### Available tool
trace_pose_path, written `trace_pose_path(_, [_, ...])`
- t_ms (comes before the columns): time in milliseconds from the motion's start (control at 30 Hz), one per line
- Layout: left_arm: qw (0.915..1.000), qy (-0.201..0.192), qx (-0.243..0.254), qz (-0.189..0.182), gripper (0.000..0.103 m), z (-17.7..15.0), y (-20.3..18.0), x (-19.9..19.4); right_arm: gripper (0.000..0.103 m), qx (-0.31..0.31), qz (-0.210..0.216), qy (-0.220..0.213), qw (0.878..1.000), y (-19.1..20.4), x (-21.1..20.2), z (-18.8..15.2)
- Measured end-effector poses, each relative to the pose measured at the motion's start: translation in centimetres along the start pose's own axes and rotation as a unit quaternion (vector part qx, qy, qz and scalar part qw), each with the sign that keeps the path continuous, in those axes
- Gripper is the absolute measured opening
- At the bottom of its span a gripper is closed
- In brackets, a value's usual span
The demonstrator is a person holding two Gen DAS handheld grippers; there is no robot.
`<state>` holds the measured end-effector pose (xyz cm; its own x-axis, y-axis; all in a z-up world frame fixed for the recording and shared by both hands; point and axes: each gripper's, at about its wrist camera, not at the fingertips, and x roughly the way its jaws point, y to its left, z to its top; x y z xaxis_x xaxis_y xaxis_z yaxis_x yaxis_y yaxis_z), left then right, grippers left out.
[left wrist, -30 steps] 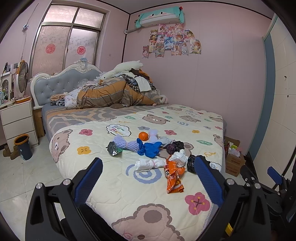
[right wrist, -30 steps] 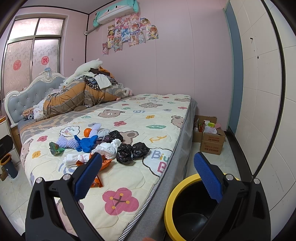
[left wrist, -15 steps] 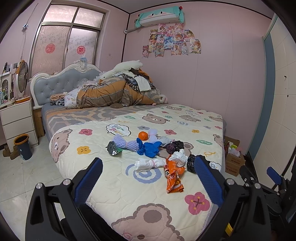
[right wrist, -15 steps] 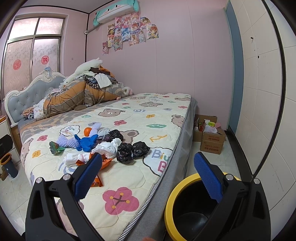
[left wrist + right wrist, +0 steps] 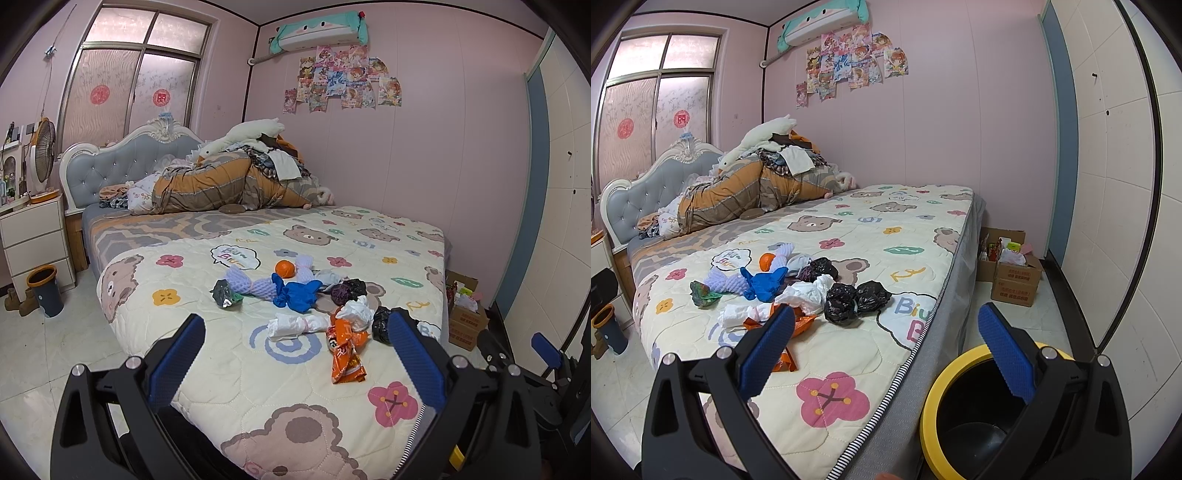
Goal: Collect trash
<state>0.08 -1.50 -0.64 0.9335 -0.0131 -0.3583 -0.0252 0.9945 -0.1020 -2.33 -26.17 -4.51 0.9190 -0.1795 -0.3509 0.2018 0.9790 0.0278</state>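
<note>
Left tool (image 5: 295,354) with blue pads spread wide apart, nothing between them; right tool (image 5: 884,345) likewise gaping and empty. Left pad (image 5: 768,354) of right tool covering part of orange snack wrapper (image 5: 345,350). Yellow-rimmed bin (image 5: 931,398) on floor just beside bed (image 5: 857,354), cut off by right pad, bottom hard to make out. Trash in loose cluster near foot of bed: black bags (image 5: 855,301), crumpled white paper (image 5: 295,325), blue glove (image 5: 297,293), lilac foam net (image 5: 255,284), small orange fruit (image 5: 285,268), greenish crumpled wrapper (image 5: 225,294). Contents of cardboard box (image 5: 1014,280) too small to tell.
</note>
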Motion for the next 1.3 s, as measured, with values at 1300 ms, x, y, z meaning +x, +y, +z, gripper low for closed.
trace_pose_path(1300, [0.9915,0.126,-0.008,0.031,0.096,1.8,9.5,17.0,0.095,-0.014,0.083,0.061,0.995,1.6,11.8,0.9])
